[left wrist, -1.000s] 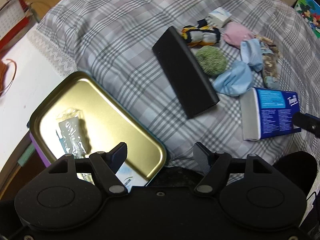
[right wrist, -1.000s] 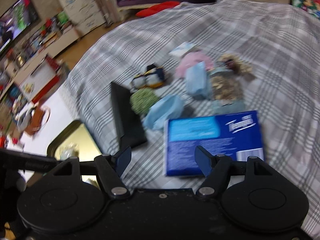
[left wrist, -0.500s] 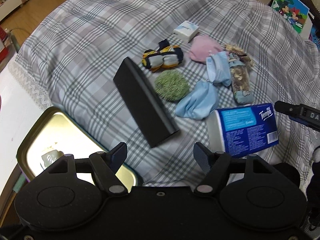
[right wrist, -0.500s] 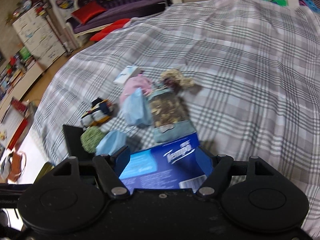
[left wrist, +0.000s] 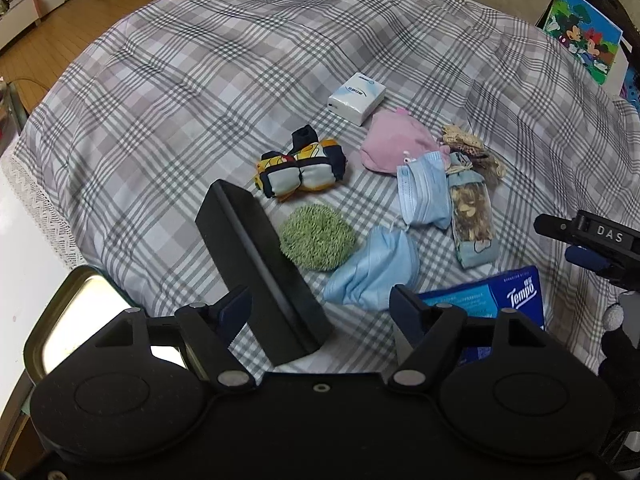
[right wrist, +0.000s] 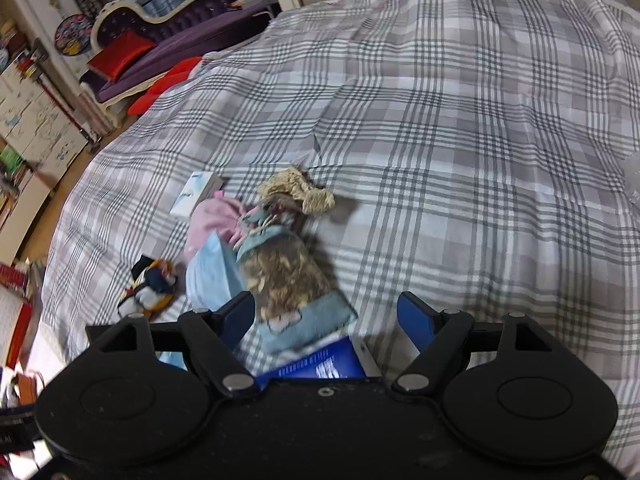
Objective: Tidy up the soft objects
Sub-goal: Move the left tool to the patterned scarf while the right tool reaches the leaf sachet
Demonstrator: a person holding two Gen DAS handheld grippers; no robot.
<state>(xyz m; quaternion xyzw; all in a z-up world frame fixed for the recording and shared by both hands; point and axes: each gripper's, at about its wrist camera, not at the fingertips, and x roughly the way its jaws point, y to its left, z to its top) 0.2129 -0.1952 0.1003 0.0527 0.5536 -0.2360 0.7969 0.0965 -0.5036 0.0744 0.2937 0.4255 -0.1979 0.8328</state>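
Soft things lie in a cluster on the plaid bedspread [left wrist: 180, 92]: a green fuzzy ball [left wrist: 316, 242], two blue face masks [left wrist: 372, 276] [left wrist: 424, 190], a pink cloth [left wrist: 394, 146], rolled colourful socks [left wrist: 300, 170] and a lion-print sock [left wrist: 472, 216]. My left gripper [left wrist: 320, 308] hovers above the near end of a black box [left wrist: 260, 268]; its jaws are opening and grip nothing. My right gripper [right wrist: 326, 312] hangs over the lion-print sock [right wrist: 288, 276], jaws opening, pads clear of it. The right view is blurred.
A blue Tempo tissue box [left wrist: 492, 300] lies at the near right, partly under the right gripper. A white tissue pack [left wrist: 357, 98] sits behind the pile. An open gold tin [left wrist: 80, 320] rests at the bed's near left edge beside a white surface.
The left gripper swung from over the gold tin toward the pile. The right gripper passed forward over the Tempo box to the lion-print sock. Both pairs of jaws stand a little wider.
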